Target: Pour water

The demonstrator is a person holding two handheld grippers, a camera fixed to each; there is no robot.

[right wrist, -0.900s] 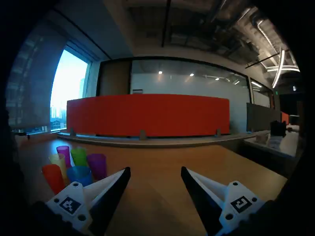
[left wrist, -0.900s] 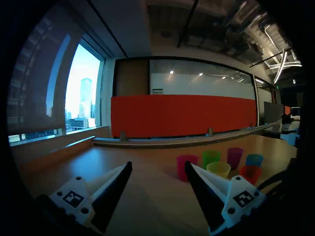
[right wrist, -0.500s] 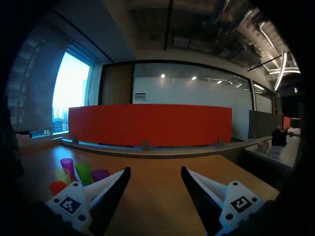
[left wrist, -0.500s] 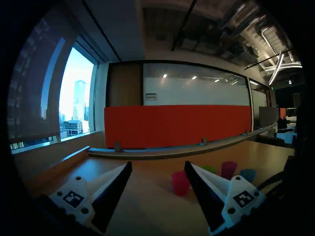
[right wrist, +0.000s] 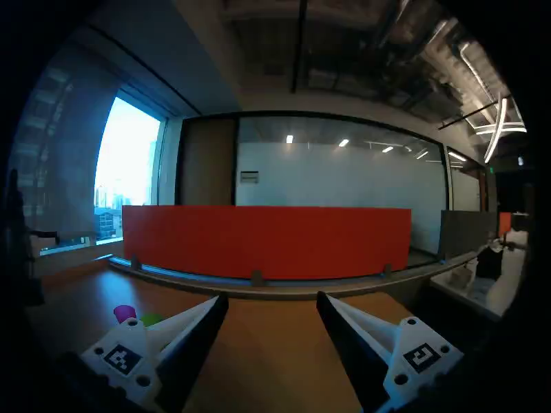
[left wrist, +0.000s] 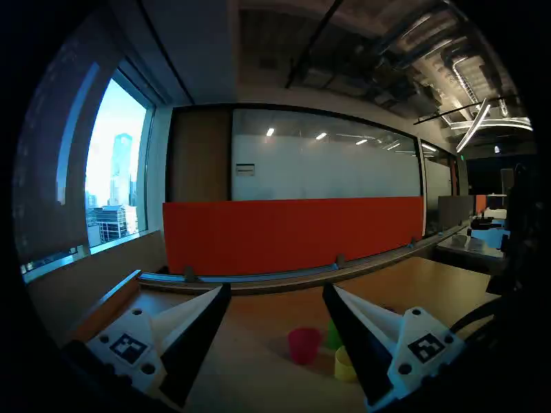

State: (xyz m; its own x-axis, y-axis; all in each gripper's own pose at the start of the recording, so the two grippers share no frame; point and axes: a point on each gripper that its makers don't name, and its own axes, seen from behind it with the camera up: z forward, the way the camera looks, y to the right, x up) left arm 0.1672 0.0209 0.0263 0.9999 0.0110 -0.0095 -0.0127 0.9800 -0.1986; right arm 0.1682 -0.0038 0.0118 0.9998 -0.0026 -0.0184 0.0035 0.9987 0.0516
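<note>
Pouring looks not yet begun: the left gripper (left wrist: 275, 289) and the right gripper (right wrist: 271, 297) both face the red screen (left wrist: 289, 234) with their jaws wide apart and nothing between them. The cups stand on the worktop (left wrist: 262, 372), well short of the screen: a pink cup (left wrist: 304, 344), a green cup (left wrist: 333, 336) and a yellow cup (left wrist: 343, 365) in the left gripper view, and a purple cup (right wrist: 125, 314) low in the right gripper view. By my reading everything is left to do: grasp a cup, lift it and tip it over another, though I cannot tell whether any holds water.
</note>
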